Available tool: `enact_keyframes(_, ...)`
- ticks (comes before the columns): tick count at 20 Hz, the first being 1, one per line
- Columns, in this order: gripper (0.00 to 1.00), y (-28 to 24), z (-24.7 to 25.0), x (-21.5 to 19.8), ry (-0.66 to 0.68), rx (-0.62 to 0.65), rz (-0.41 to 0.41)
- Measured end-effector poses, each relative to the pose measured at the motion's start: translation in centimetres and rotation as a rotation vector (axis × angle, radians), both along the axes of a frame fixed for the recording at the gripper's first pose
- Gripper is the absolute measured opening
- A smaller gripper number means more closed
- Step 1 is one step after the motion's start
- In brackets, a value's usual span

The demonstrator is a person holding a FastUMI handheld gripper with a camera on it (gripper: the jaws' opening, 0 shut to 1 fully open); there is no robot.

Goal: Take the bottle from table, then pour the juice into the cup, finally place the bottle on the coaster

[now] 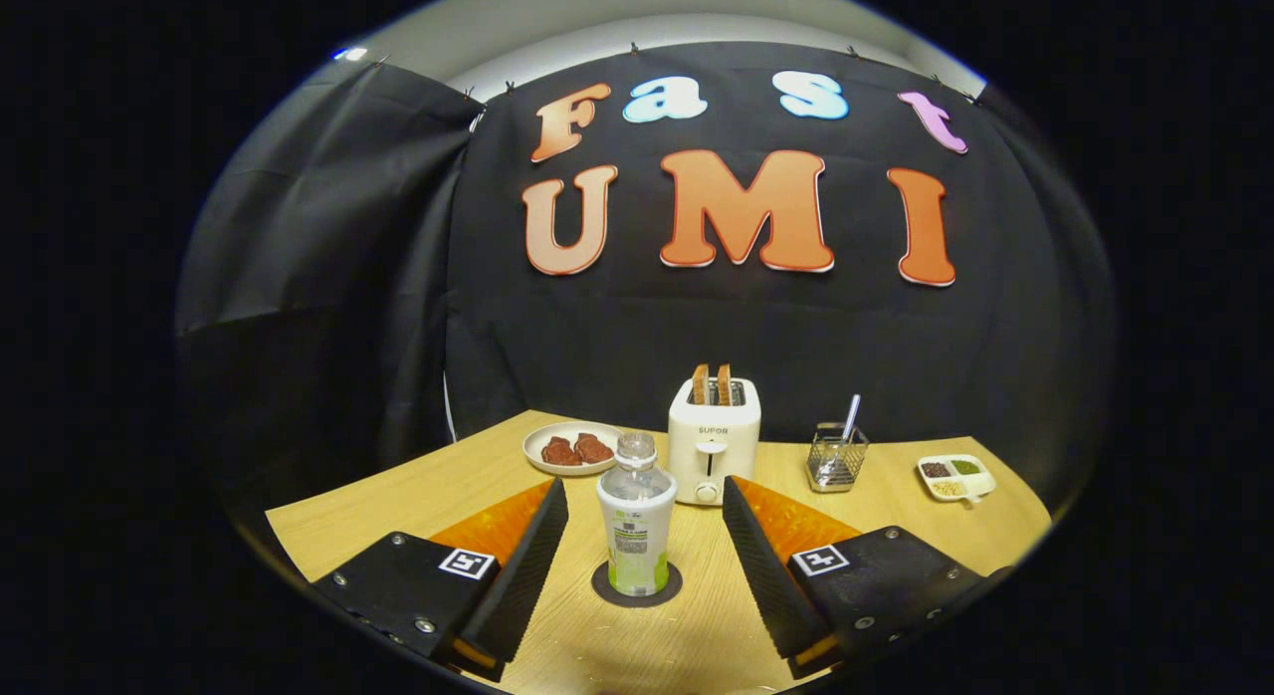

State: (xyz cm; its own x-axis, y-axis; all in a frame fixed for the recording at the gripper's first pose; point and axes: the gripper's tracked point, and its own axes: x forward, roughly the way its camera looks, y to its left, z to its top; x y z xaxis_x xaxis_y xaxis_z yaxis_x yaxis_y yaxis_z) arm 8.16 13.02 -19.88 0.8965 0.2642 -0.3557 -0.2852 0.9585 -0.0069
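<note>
- Standing upright on the dark round coaster (600, 587), the bottle (636, 529) is seen on the wooden table (398, 501), between the two fingers and touched by neither.
- The gripper (645, 536) is held with its fingers wide apart, a clear gap being left on each side of the bottle.
- The final placement is judged done, since the bottle rests on the coaster.
- No cup can be made out, so whether juice was poured cannot be told.
- Beyond the bottle, a toaster (713, 440) with bread, a plate (570, 446), a wire holder (835, 458) and a small divided dish (956, 476) are seen.
</note>
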Motion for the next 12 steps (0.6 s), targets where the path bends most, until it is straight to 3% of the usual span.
enact_keyframes(4, 0.93, -2.3, 6.3, -2.0, -0.082, 0.005, -0.044)
enact_keyframes(12, 0.92, -8.5, 12.9, -7.5, -0.146, 0.056, -0.161)
